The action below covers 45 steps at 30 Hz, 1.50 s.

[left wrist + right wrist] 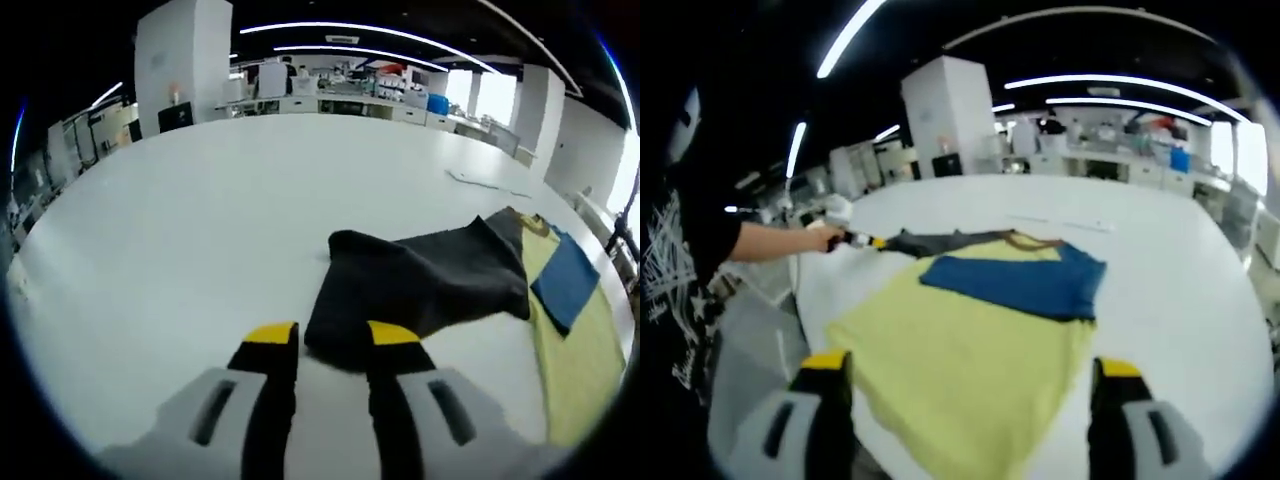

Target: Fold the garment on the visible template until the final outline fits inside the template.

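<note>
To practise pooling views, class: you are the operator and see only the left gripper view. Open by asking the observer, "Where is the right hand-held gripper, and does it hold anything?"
Observer: The right hand-held gripper is open, its jaws wide apart with nothing gripped, above the near part of the yellow cloth.
Operator: And the blue cloth?
Observer: The blue cloth lies across the yellow cloth's far end.
Operator: What holds my gripper?
Observer: A person's hand holds the left hand-held gripper at the end of the dark garment.
</note>
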### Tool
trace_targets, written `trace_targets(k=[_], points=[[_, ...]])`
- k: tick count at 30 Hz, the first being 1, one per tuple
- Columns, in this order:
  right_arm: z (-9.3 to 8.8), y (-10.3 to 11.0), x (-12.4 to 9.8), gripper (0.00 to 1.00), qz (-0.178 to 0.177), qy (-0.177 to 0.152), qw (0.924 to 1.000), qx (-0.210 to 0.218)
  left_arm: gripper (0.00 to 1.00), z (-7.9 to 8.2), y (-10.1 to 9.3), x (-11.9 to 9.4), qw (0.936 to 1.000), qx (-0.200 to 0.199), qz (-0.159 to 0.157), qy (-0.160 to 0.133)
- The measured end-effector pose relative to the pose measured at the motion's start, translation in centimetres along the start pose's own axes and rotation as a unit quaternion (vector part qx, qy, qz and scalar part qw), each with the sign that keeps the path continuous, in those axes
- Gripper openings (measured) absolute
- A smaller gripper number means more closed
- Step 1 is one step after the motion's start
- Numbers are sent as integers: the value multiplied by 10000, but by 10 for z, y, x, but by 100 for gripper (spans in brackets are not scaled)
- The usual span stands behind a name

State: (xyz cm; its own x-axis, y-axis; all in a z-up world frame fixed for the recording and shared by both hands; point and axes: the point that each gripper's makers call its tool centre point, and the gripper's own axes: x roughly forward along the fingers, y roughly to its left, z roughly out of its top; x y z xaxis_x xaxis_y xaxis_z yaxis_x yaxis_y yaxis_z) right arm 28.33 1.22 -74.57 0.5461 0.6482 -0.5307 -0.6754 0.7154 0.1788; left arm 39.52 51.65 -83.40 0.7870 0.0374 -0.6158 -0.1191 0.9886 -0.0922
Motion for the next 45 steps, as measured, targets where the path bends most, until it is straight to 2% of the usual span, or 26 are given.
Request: trace_targets(k=[2,4,6,8,10,11,13,14,18,20,23,27,29,31,36,39,42,45], points=[[2,-1,-1,99,-30,-29,10000,-15,20,-1,-5,-2,10000,-44,-15,-20],[2,-1,-3,99,-34,-41,10000,-28,20,1,9,8,9999,-110,-1,-8],[2,-2,-3,99,-46,-32,10000,-40,17,0,-1,2,9996,-289,1,-56],[0,-2,-4,99,-59,-15,10000,-55,13,0,1,1,9993,-372,-32,-47],[-1,-2,-5,99,-65,0,10000,-59,10,3,8,11,9988,-466,-98,-62],[-1,-2,-5,99,-66,8,10000,-52,8,3,4,8,9987,-498,-110,-70],[-2,-3,-6,99,-83,12,10000,-42,4,3,1,8,9959,-890,-168,-59],[-2,-3,-7,99,-96,1,9999,-40,3,5,5,8,9958,-900,-116,-86],[-2,-1,-8,99,-116,49,9999,-115,1,7,2,1,9958,-912,-49,-89],[-3,-1,-9,99,-120,109,9997,-192,1,9,2,-4,9971,-751,-27,-113],[-5,-2,-9,99,-156,126,9996,-178,1,8,3,-13,9966,-818,44,-114],[-5,0,-10,99,-153,103,9997,-148,1,7,7,-25,9931,-1145,130,-230],[-5,1,-10,99,-153,106,9997,-153,1,3,7,-28,9891,-1448,157,-219],[-5,1,-10,99,-158,101,9997,-142,1,0,7,-29,9876,-1545,177,-202],[-2,2,-10,99,-149,22,9998,-94,1,-3,7,-28,9874,-1543,232,-252],[-2,3,-11,99,-147,20,9999,-88,1,6,7,-26,9914,-1244,218,-349],[-3,2,-12,99,-161,12,9998,-78,0,21,-1,-29,9900,-1297,136,-543],[-3,2,-12,99,-153,-8,9999,-39,0,29,-10,-30,9903,-1249,48,-600]])
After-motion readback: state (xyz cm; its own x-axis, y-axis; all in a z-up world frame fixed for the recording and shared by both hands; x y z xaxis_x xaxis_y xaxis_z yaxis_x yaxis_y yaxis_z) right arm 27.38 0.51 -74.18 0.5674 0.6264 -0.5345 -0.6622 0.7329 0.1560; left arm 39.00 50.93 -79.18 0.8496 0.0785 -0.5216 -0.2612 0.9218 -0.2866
